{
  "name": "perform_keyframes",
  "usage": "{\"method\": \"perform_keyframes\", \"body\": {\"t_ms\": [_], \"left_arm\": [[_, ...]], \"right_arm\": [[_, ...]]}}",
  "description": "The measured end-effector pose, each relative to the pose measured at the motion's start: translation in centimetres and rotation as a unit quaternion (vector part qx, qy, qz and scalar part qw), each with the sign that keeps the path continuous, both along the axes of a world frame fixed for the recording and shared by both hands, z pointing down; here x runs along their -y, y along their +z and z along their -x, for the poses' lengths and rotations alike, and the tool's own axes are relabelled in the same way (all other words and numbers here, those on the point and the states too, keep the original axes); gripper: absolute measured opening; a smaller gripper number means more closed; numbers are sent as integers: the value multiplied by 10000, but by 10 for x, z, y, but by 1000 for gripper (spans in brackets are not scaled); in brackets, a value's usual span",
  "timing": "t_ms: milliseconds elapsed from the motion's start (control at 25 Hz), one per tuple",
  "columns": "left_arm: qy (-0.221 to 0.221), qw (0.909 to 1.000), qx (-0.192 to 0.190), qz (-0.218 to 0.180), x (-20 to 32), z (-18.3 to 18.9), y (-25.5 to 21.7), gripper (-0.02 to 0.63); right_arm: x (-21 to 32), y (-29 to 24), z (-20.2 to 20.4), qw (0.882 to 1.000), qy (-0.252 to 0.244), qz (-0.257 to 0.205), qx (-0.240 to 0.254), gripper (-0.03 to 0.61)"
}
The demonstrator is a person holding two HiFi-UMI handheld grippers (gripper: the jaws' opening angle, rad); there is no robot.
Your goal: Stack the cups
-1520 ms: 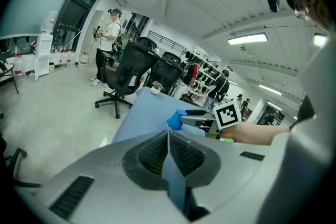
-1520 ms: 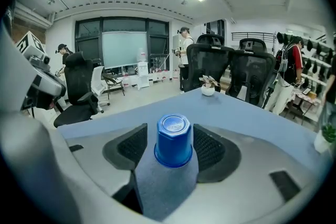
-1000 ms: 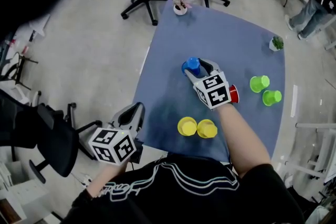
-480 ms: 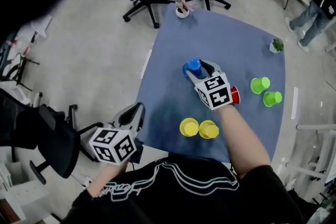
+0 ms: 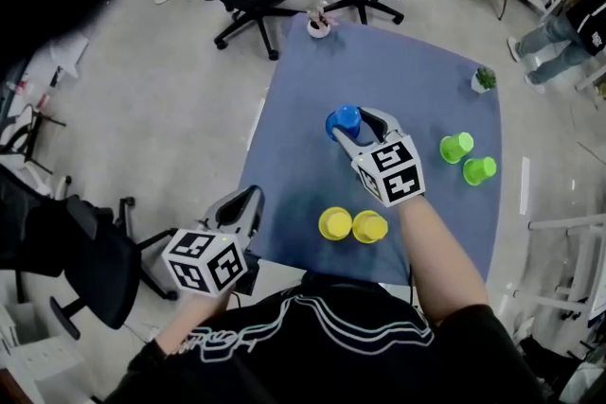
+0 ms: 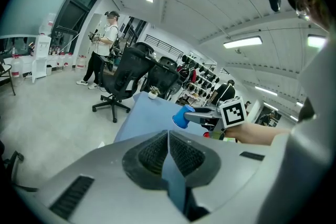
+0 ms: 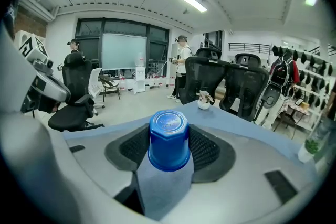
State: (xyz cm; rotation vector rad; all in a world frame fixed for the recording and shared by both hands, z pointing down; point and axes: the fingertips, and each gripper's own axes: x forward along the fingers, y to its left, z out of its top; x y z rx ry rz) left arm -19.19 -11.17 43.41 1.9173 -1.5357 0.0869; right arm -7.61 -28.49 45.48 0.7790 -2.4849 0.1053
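Holding right gripper: you clamp the blue cup inverted (ready for stacking).
Left gripper: jaws together, empty, parked aside.

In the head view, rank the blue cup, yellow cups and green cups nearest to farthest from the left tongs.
1. Yellow cups, near table edge, right of the left tongs.
2. Blue cup, mid-table, in the right tongs.
3. Green cups, table's right side.
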Motion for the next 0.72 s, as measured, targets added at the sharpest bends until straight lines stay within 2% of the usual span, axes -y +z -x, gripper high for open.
{"method": "perform_keyframes", "body": {"t_ms": [320, 720], "left_arm": [[321, 9994, -49, -145, -17, -23, -13, 31], [761, 9967, -107, -244, -35, -60, -23, 31]], "right_arm": [[-45, -35, -27, 9996, 172, -107, 213, 247], [-92, -61, -82, 9975, 570, -266, 321, 247]]}}
